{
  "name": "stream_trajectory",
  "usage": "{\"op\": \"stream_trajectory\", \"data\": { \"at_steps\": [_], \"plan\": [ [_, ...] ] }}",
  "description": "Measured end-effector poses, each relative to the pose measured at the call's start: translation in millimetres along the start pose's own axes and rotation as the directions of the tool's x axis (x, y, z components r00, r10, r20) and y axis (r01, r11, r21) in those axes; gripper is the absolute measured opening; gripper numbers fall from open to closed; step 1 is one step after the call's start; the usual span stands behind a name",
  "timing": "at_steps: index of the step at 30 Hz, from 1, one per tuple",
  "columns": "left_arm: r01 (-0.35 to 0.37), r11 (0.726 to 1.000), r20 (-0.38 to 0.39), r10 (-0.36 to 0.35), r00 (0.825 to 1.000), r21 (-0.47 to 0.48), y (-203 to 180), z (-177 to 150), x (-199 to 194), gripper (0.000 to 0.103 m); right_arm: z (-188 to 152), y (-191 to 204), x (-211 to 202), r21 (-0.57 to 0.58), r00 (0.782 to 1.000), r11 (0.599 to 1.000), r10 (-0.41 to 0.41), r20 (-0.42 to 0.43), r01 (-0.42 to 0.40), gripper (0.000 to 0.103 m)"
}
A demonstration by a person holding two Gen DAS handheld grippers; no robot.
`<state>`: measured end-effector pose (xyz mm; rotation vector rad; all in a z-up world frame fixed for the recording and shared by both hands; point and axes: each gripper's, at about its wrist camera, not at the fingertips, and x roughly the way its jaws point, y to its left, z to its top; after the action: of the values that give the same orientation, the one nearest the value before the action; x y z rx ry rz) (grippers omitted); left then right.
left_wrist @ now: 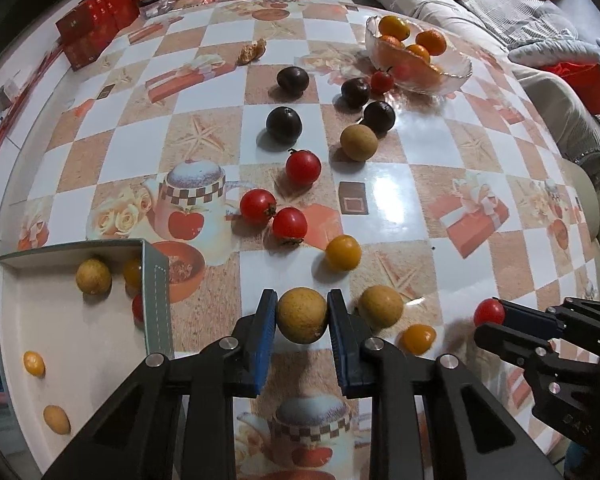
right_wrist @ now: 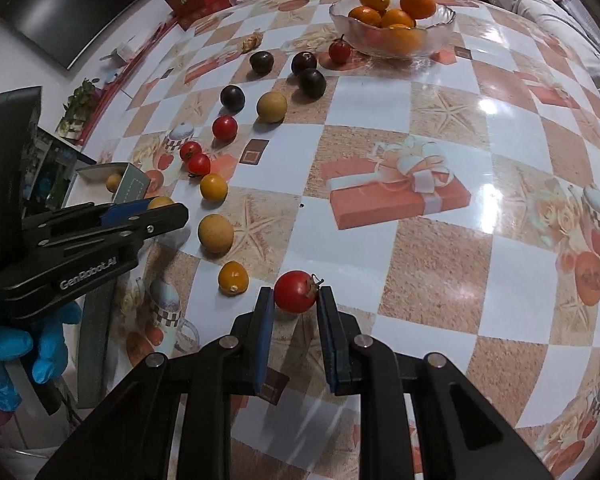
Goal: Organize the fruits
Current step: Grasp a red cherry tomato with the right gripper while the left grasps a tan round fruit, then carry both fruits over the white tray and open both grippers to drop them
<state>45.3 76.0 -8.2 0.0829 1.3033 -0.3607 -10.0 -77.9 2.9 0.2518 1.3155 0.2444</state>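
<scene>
- L tongs [left_wrist: 302, 316]: nearly closed, pads pinching a tan round fruit [left_wrist: 302, 315] on both sides. It looks just clear of the table [left_wrist: 380, 200], shadow under it, but can't be sure it's fully off.
- R tongs [right_wrist: 294, 298]: also pinched in, gripping a red tomato [right_wrist: 296, 291], stem end w/ its dry bit against the right pad. In the L view it sits at approx 3 o'clock, low.
- Box [left_wrist: 156, 300] at 9 o'clock of L tongs, near; already has a tan fruit, a red one, some yellow ones inside. My guess: that's where both go.
- Risk 1: tan fruit is held at the very tips only. Round, firm skin → could squirt out fwd if I swing fast or tilt.
- Risk 2: tomato is soft; squeeze harder and it splits. Stem side on the pad = uneven contact, may roll out.
- Risk 3: another tan fruit [left_wrist: 381, 306] and a yellow tomato [left_wrist: 418, 338] lie just beside L tongs at 3–4 o'clock. Sideways drift knocks them rolling; table's glossy, they'd go far.
- Risk 4: box wall stands btwn L tongs and the inside. Carry too low → fruit clips the rim, drops outside.
- Risk 5: both tongs close together; if R heads to the box too, paths cross. One at a time, I'd say.
- Rest: red tomatoes, dark plums, more tan fruit strung from 12 to 1 o'clock toward the glass bowl [left_wrist: 456, 74] of oranges, well apart from me.
</scene>
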Motion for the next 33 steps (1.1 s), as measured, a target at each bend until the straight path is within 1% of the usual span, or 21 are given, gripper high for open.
{"op": "stream_trajectory", "data": {
  "at_steps": [8, 13, 25, 33],
  "plan": [
    [0.008, 1.000, 0.007, -0.008, 1.000, -0.018, 5, -9, -19, 0.027, 3, 8, -8, 0.002, 1.000, 1.000, 0.009, 0.003, -0.009, 0.024],
    [0.005, 0.999, 0.018, -0.004, 1.000, -0.045, 16, -14, -34, 0.027, 9, 20, -14, -0.007, 1.000, 1.000, 0.016, 0.011, -0.016, 0.024],
    [-0.007, 0.993, 0.074, 0.016, 0.997, -0.117, 55, -20, -66, 0.027, 29, 73, -17, -0.092, 0.999, 0.995, 0.047, 0.023, -0.045, 0.024],
    [-0.025, 0.984, 0.073, 0.038, 0.997, -0.174, 88, -34, -73, 0.027, 38, 108, -8, -0.148, 0.998, 0.987, 0.070, 0.009, -0.067, 0.024]
  ]
}}
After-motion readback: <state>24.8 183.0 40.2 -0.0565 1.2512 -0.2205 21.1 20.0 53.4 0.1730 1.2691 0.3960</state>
